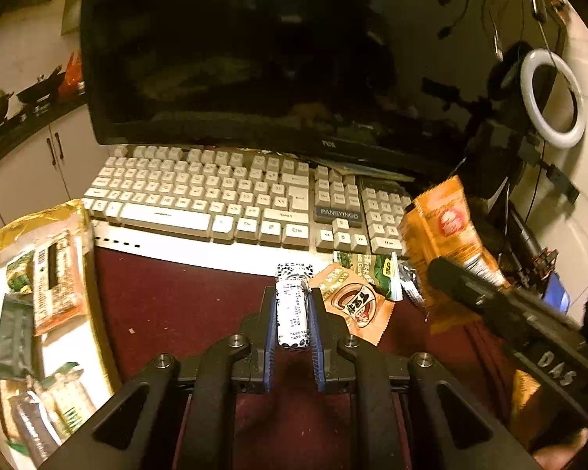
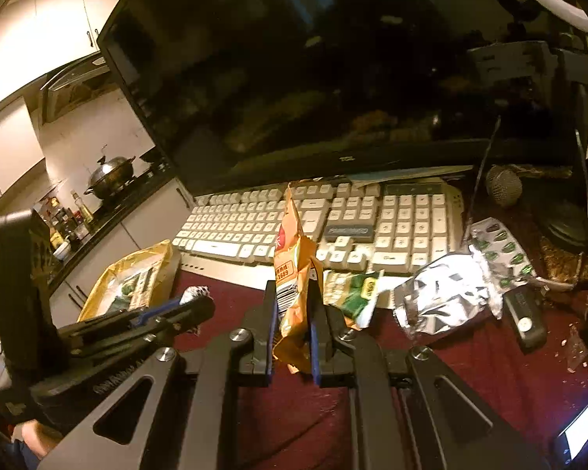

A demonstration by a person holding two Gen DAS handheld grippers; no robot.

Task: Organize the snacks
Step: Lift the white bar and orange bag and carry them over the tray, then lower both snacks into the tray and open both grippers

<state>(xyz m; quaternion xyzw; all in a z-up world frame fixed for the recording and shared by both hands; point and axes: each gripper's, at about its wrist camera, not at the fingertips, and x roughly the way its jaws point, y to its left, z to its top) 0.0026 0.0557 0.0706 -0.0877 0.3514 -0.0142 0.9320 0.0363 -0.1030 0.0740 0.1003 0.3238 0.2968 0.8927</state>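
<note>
A: Surface: a dark red cloth [image 1: 168,297] on the desk, with a pale keyboard [image 1: 223,199] under a switched-off monitor [image 1: 254,58]; kitchen cabinets and a wok sat off to the left.

B: Fingers?

A: The left gripper [image 1: 292,309] was pinching a white black-speckled snack stick [image 1: 292,313] lengthwise, clear of the cloth. The right gripper [image 2: 294,313] was clamped on an upright orange snack packet [image 2: 294,266], edge-on between its fingers.

B: Why held so?

A: Probably both lifted for carrying. The gold-rimmed tray [image 1: 74,215] at the left edge already held several packets, so I judged it the destination.

B: Left over?

A: An orange pouch [image 1: 352,305] and a green packet [image 1: 366,270] lay beside the keyboard; crumpled foil [image 2: 447,293] and a blister pack [image 2: 501,243] lay further right.
</note>
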